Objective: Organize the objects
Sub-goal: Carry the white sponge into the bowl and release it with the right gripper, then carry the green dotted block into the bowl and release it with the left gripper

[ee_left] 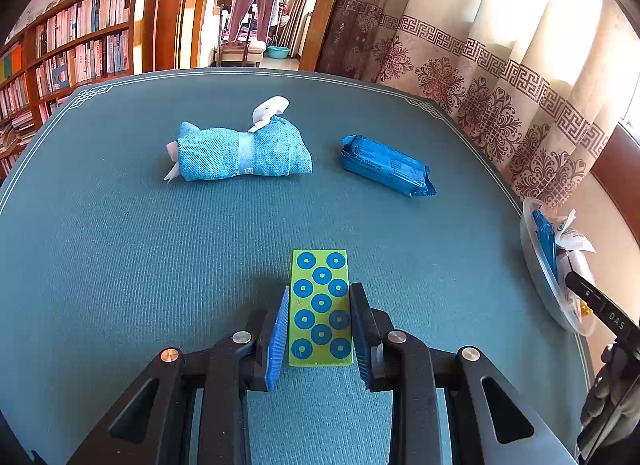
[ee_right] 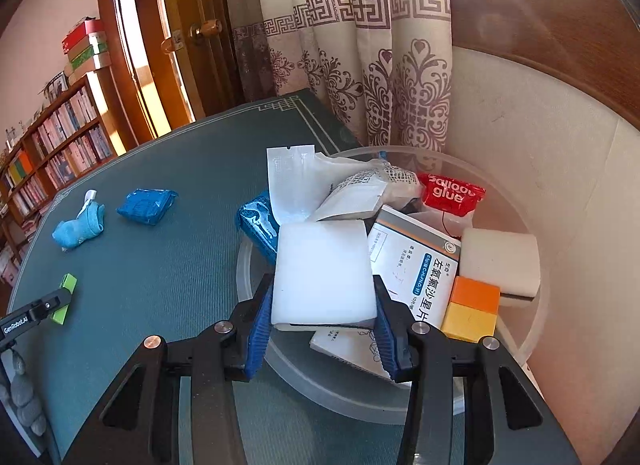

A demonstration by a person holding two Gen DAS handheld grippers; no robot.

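Note:
A green card with blue rings (ee_left: 321,307) lies flat on the teal table mat (ee_left: 120,245) between the fingers of my left gripper (ee_left: 320,293); a thin gap shows on each side, so the gripper is open around it. A rolled blue cloth (ee_left: 244,151) and a blue packet (ee_left: 386,165) lie farther back. My right gripper (ee_right: 324,295) is over a clear round tray (ee_right: 532,321) and its jaws hold a white block (ee_right: 322,271) by its sides. The tray also holds a medicine box (ee_right: 416,265), a red glue pouch (ee_right: 452,193), a white sponge (ee_right: 500,261) and an orange-yellow block (ee_right: 474,307).
The tray sits at the table's right edge next to a patterned curtain (ee_left: 500,77). It shows in the left wrist view (ee_left: 548,277) too. A bookshelf (ee_left: 68,45) and an open wooden door stand behind the table. The green card (ee_right: 64,299), cloth (ee_right: 78,227) and packet (ee_right: 146,205) show in the right wrist view.

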